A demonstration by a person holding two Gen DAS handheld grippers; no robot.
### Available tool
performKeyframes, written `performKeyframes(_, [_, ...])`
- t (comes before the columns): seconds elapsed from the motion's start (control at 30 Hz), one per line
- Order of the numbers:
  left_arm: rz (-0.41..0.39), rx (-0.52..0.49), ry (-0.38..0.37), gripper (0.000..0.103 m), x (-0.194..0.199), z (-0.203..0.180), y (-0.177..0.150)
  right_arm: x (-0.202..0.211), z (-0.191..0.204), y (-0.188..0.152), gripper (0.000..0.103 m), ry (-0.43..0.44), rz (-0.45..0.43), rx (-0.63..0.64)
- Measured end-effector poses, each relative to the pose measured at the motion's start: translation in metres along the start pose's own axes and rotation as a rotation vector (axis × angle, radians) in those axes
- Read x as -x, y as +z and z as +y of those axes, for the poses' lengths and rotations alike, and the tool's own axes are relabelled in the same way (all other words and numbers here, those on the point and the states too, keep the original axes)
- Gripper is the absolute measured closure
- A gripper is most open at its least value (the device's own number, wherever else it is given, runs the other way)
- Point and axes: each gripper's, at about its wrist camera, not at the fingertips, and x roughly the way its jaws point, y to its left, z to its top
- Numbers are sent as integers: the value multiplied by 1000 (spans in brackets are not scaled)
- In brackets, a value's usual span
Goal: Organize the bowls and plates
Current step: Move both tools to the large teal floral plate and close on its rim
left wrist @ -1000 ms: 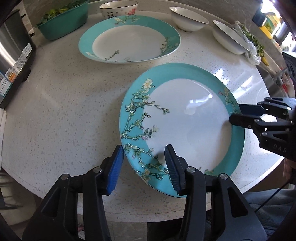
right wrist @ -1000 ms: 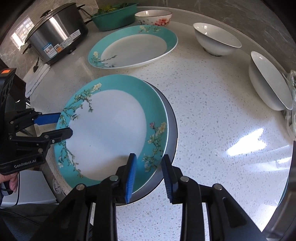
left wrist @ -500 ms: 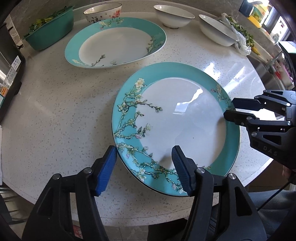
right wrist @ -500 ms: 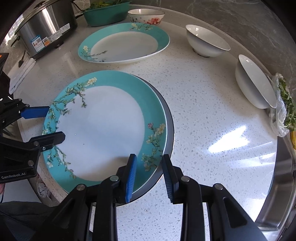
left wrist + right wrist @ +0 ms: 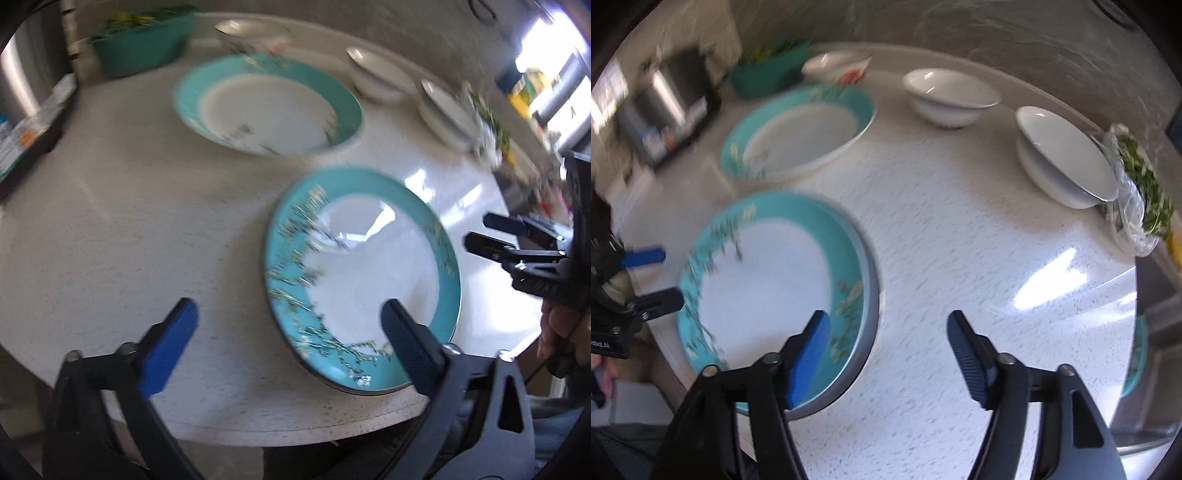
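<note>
On the near edge of a round speckled stone desk (image 5: 129, 221), seen from the left wrist, the left claw (image 5: 284, 321) has just been opening and now stands wide, holding nothing; one blue ribbed pad hangs over the teal-rimmed blossom plate (image 5: 362, 277), the other over bare stone. That glossy plate lies flat where it was set, apparently atop a second plate whose dark rim peeps out below, though blur makes this uncertain. A deeper teal plate (image 5: 269, 110) and white bowls (image 5: 380, 79) wait farther back.

From the right wrist, the right claw (image 5: 886, 350) has likewise just been opening, empty, one pad over the blossom plate's (image 5: 764, 288) rim, a grey edge showing beneath it. Two smooth white bowls (image 5: 951, 98) sit apart beside bagged greens (image 5: 1141, 192), likely next for stacking.
</note>
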Motion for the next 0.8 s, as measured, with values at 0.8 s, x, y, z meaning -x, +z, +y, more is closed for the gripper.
performKeyframes(0.8, [87,142,-217,0,-46,135,184,-37,-76,100,15,617,-147,-593])
